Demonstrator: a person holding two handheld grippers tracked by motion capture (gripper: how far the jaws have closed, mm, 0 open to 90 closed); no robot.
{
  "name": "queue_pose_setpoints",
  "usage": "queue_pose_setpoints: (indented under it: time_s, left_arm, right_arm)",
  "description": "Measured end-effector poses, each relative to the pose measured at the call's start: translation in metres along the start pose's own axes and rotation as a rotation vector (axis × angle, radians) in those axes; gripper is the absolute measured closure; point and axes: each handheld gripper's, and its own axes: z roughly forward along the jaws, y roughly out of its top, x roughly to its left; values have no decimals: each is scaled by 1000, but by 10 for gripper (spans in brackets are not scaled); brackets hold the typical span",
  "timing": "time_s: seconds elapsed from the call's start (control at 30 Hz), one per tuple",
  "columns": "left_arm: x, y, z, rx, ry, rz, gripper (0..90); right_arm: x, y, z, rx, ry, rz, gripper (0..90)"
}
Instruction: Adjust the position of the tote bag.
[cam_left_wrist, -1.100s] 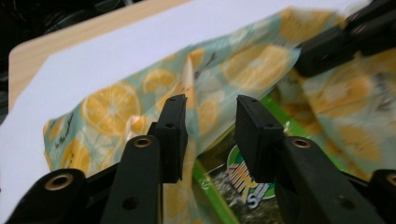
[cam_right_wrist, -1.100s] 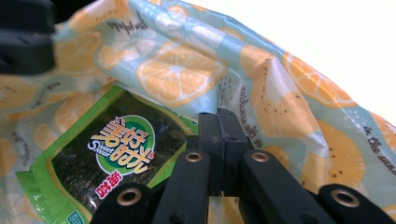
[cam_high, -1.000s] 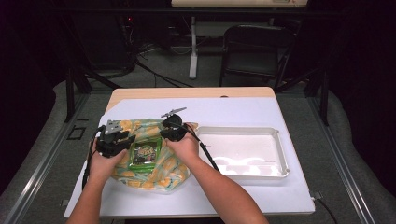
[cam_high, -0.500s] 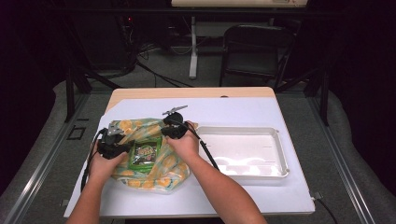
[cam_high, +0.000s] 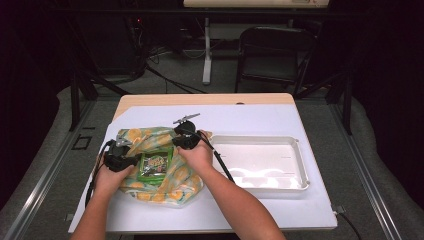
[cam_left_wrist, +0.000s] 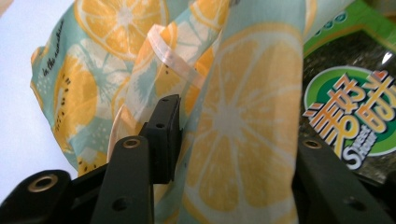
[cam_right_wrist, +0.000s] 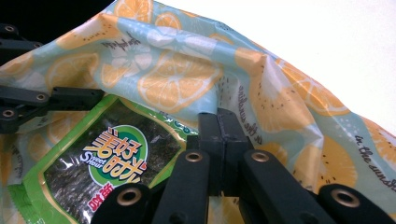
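1. Left tool (cam_high: 131, 159) and right tool (cam_high: 176, 141), high view: both meet a lemon-print bag (cam_high: 176, 181) on the worktop (cam_high: 250, 117), left of a white tray (cam_high: 300, 165).
2. Left tool view: jaws apart, bag fabric between them.
3. Right tool (cam_right_wrist: 218, 128) view: jaws closed; whether they pinch fabric cannot be told. A seaweed packet (cam_right_wrist: 100, 163) lies against the bag.

On my high feed I see a wooden table (cam_high: 150, 100) with a white sheet (cam_high: 260, 120) over most of its top; only a strip of wood at the far edge stays bare. A white tray (cam_high: 300, 165) lies on the right half of the sheet, long side toward me. The sheet also shows pale in my left gripper view (cam_left_wrist: 23, 102) and my right gripper view (cam_right_wrist: 327, 46). Beyond the table a dark chair (cam_high: 270, 50) stands on grey floor (cam_high: 380, 165), beside a white post (cam_high: 206, 55). Black cables (cam_high: 165, 80) trail across the floor there. Metal rails (cam_high: 45, 185) run along both sides.
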Motion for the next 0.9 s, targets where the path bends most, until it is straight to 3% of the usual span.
queue_pose_setpoints:
  time_s: [0.33, 0.5, 0.6, 0.73, 0.9]
  left_arm:
    - [2, -3, 6, 34, -4, 15, 688]
    - [1, -2, 9, 35, 1, 46, 819]
    - [1, -1, 8, 18, 12, 45, 889]
    - [4, 2, 1, -9, 24, 35, 900]
    - [4, 7, -3, -40, 36, 25, 900]
  right_arm:
    - [3, -2, 3, 1, -3, -8, 900]
    - [5, -3, 3, 20, -4, -28, 900]
    - [7, -4, 3, 14, -8, -28, 900]
    - [7, -3, 1, 8, -16, -47, 900]
    - [11, -1, -7, 7, -47, -112, 900]
